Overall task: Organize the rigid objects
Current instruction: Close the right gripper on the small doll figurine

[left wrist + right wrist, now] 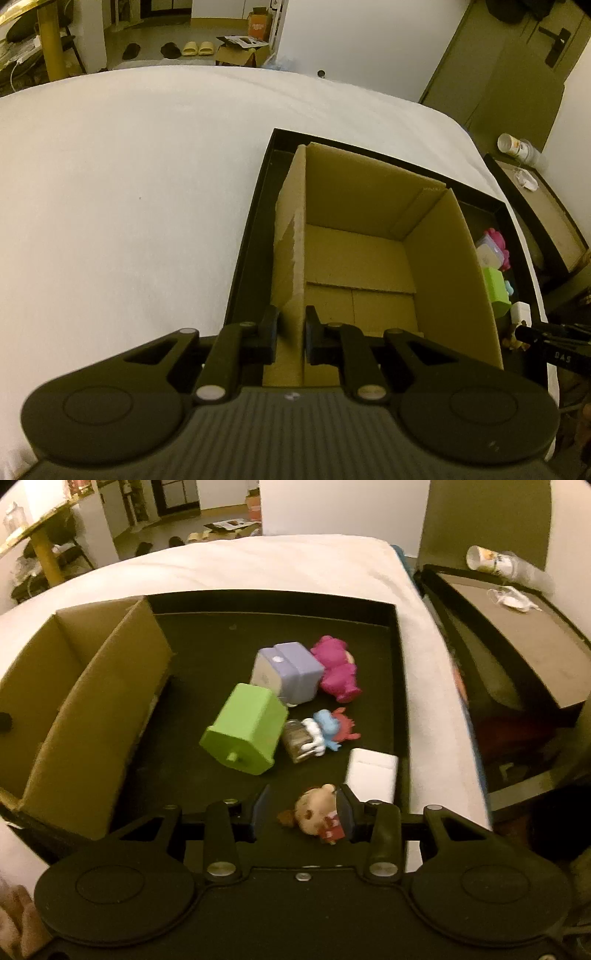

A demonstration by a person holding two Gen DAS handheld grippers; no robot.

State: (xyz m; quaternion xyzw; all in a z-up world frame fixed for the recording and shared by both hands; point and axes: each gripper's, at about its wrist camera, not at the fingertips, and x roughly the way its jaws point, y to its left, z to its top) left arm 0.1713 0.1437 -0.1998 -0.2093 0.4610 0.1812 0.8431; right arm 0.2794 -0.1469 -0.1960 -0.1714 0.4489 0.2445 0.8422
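So on the left, the left gripper (290,334) had its fingers (269,332) pinched down narrow on the near end of the cardboard box's (362,258) left wall, one finger outside, one inside. The box sat in a black tray (251,229) on the bed (129,184), empty as far as I could see. Corrugated card like that should be light and stiff enough to steady by one wall, though I'd guess it flexes if you yank it, and the torn outer layer ahead of the fingers looked weak.

Moving right: the right gripper (303,812) had a little big-headed figurine (314,814) lying between its fingers. The right finger looked to be against it, but the left finger (260,810) stood clear with a visible gap, so I wouldn't call that a grip yet. Hard plastic, probably light and a bit slippery, round head, so I'd pinch across the head or body at the widest part and not by the small red bit.

Ahead of those fingers: a green house-shaped block (245,731) to the left, a lilac block (288,672) and a magenta figure (338,670) further out, a blue-and-red figure (325,731) in between, and a white box (371,771) just ahead to the right. All rigid and boxy, so easy flat-sided pinches, I reckon.
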